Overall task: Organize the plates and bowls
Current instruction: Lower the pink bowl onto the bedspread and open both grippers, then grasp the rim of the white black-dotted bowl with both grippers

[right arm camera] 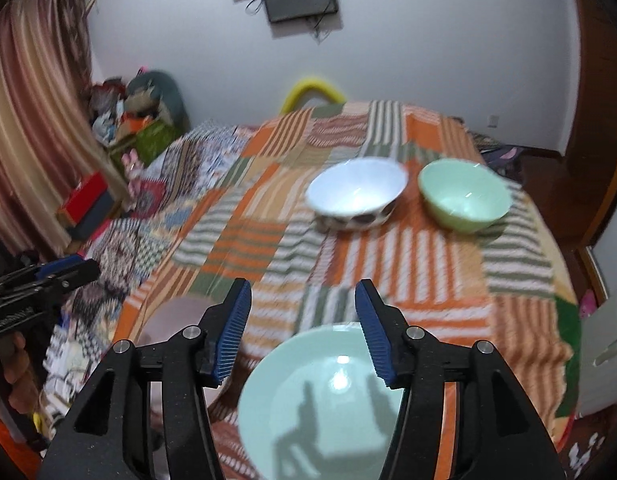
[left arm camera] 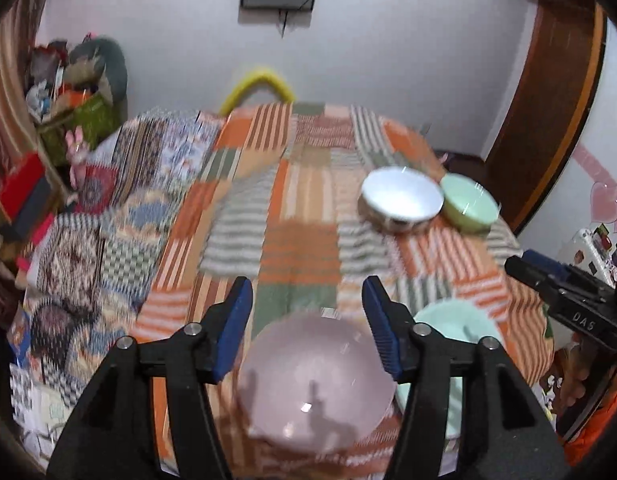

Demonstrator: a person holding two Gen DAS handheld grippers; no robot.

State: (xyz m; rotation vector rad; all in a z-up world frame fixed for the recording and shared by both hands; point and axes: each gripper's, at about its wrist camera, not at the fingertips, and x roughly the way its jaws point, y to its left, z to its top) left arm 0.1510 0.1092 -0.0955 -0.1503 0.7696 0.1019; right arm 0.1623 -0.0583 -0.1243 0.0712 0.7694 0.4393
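A pink plate (left arm camera: 314,384) lies on the striped cloth at the table's near edge, below my left gripper (left arm camera: 308,328), whose blue pads stand apart with nothing between them. Beside it lies a mint green plate (left arm camera: 458,332), seen large (right arm camera: 328,404) under my right gripper (right arm camera: 304,330), which is open above it and holds nothing. Farther back stand a white bowl (left arm camera: 402,198) (right arm camera: 356,194) and a light green bowl (left arm camera: 470,204) (right arm camera: 464,194), side by side and upright. The right gripper shows at the left wrist view's right edge.
The table wears an orange, green and white patchwork cloth (right arm camera: 428,260). Left of it lies a patterned bedspread (left arm camera: 108,220) with red boxes (left arm camera: 20,196) and a cluttered pile (left arm camera: 76,92). A yellow chair back (left arm camera: 256,84) stands behind the table. A wooden door frame (left arm camera: 548,120) is at right.
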